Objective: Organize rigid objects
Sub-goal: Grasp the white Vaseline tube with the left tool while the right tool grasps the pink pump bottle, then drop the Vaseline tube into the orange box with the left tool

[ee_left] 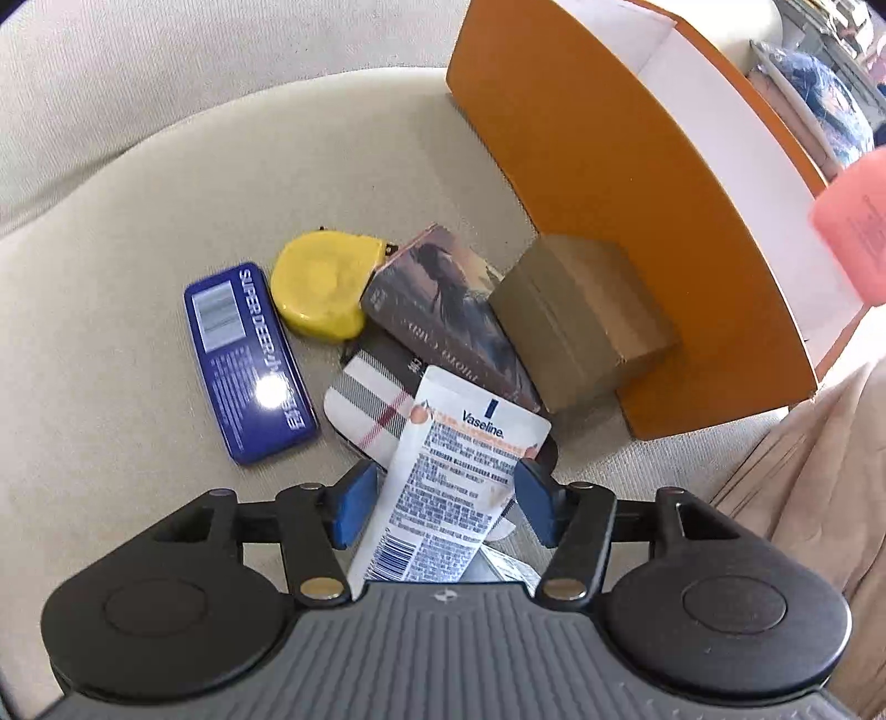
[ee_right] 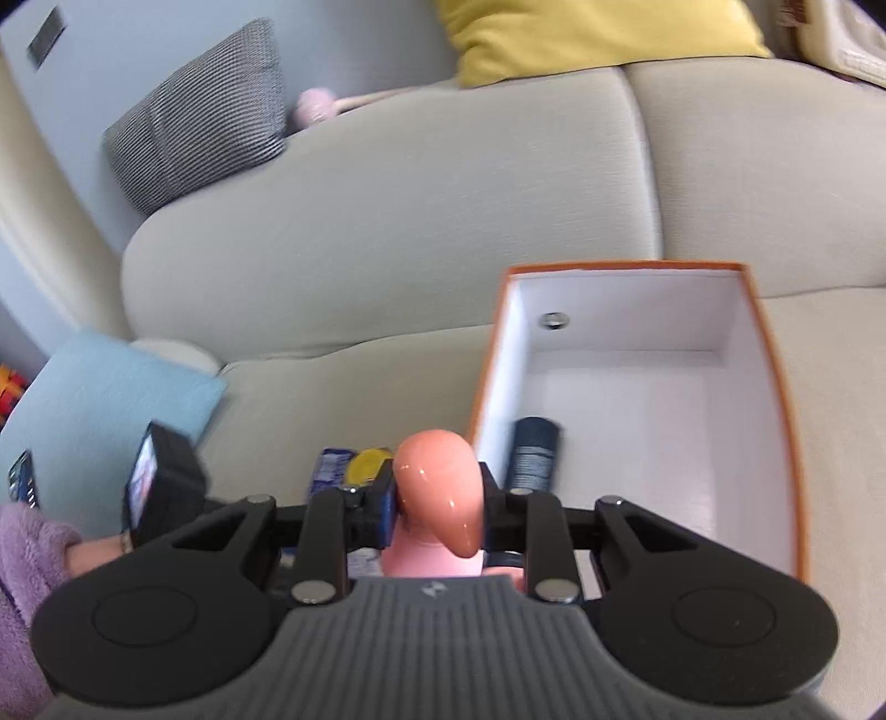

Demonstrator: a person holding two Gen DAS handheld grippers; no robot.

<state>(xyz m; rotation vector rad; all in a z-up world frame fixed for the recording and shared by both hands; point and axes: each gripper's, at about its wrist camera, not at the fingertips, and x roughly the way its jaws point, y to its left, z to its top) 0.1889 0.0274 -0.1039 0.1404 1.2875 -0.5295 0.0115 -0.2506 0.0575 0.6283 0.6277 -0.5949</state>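
On the beige sofa seat (ee_left: pixel 138 221) lie a blue tin (ee_left: pixel 249 360), a yellow tape measure (ee_left: pixel 321 291), a book (ee_left: pixel 454 310), a brown carton (ee_left: pixel 581 321) and a plaid case (ee_left: pixel 371 404). A white Vaseline tube (ee_left: pixel 459 471) rests on the pile between the blue pads of my left gripper (ee_left: pixel 446 476), which stands open around it. My right gripper (ee_right: pixel 437 490) is shut on a pink bottle (ee_right: pixel 437 498), held near the front left corner of the orange box (ee_right: pixel 769 387). A dark can (ee_right: pixel 534 454) lies inside the box.
The orange box (ee_left: pixel 609 194) stands right of the pile, against the carton. A grey cushion (ee_right: pixel 194 122), a yellow cushion (ee_right: pixel 581 39) and a light blue cushion (ee_right: pixel 99 399) lie around the sofa. A purple sleeve (ee_right: pixel 27 554) shows at the left. A beige blanket (ee_left: pixel 803 471) lies at the right.
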